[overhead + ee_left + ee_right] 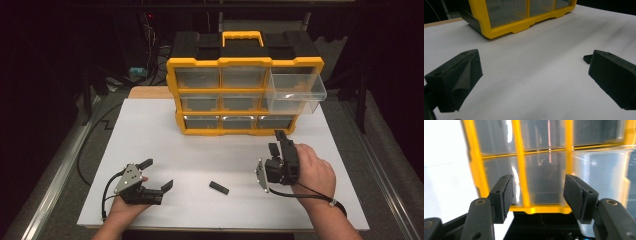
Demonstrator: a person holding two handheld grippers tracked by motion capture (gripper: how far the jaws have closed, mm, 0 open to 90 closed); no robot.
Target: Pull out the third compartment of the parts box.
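On a white worktop [165,130], the left hand-held gripper [160,174] rests with jaws spread wide and empty. A small black block [219,187] lies between the two hands. The right hand-held gripper [277,141], jaws partly parted and holding nothing, points at the yellow drawer organizer [220,62], whose clear upper-right drawer [296,93] stands pulled out.

Dark room; white table [150,130]; metal rails [55,175] alongside; cables [155,50] behind.
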